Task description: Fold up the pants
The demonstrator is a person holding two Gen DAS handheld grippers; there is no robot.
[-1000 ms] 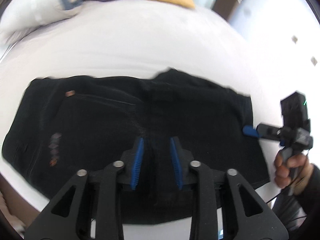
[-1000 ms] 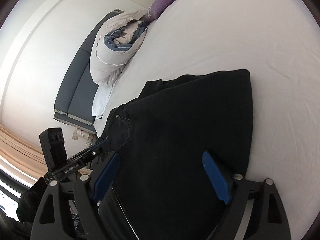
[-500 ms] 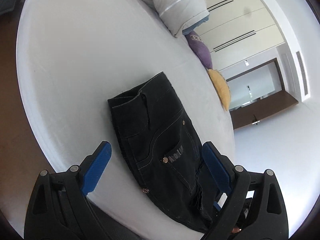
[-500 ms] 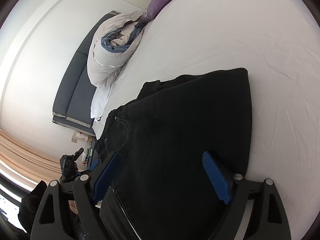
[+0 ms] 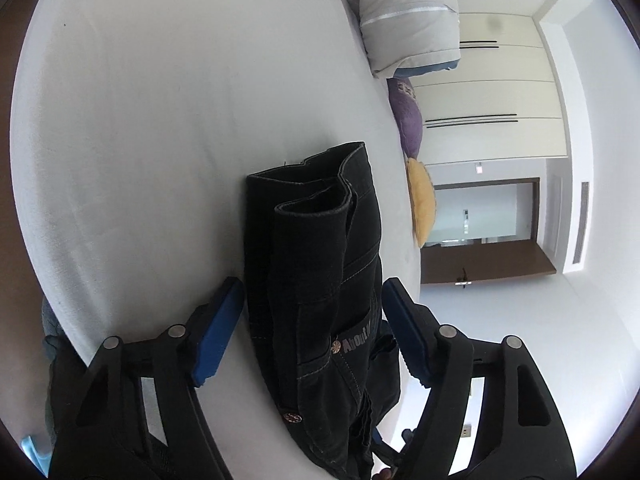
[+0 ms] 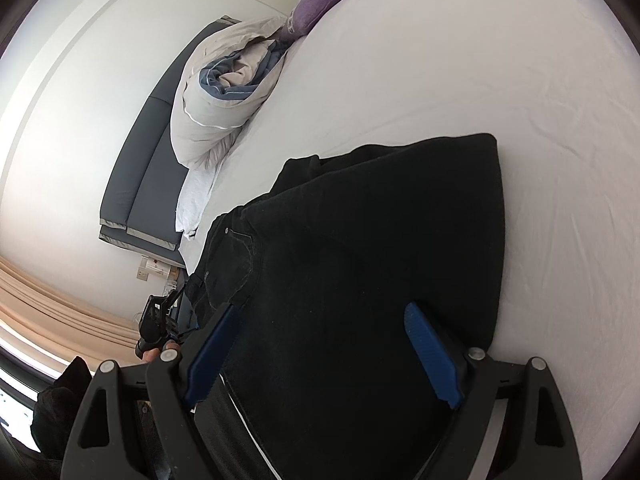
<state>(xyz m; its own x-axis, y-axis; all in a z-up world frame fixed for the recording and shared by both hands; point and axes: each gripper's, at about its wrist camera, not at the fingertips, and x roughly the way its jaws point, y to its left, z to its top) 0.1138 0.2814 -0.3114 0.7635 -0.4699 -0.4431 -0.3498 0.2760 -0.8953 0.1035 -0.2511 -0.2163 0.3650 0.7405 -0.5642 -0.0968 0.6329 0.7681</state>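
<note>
Folded black denim pants (image 5: 320,280) lie on the white bed (image 5: 160,120). In the left wrist view my left gripper (image 5: 312,332) is open, its blue pads on either side of the pants' waist end with the back pocket, not touching the cloth. In the right wrist view the pants (image 6: 380,260) fill the lower middle. My right gripper (image 6: 320,352) is open and hovers over the folded leg end, holding nothing. The left gripper also shows small at the far left edge of the right wrist view (image 6: 160,320).
A rolled grey duvet (image 6: 224,96), a purple pillow (image 6: 320,4) and a yellow pillow (image 5: 424,204) lie at the head of the bed. A dark grey headboard (image 6: 140,184) stands by the wall. Wardrobe doors (image 5: 488,92) and a doorway (image 5: 480,212) are beyond.
My left gripper opened wide and swung round to the waist end of the pants, then moved closer over them. My right gripper stayed open and almost still.
</note>
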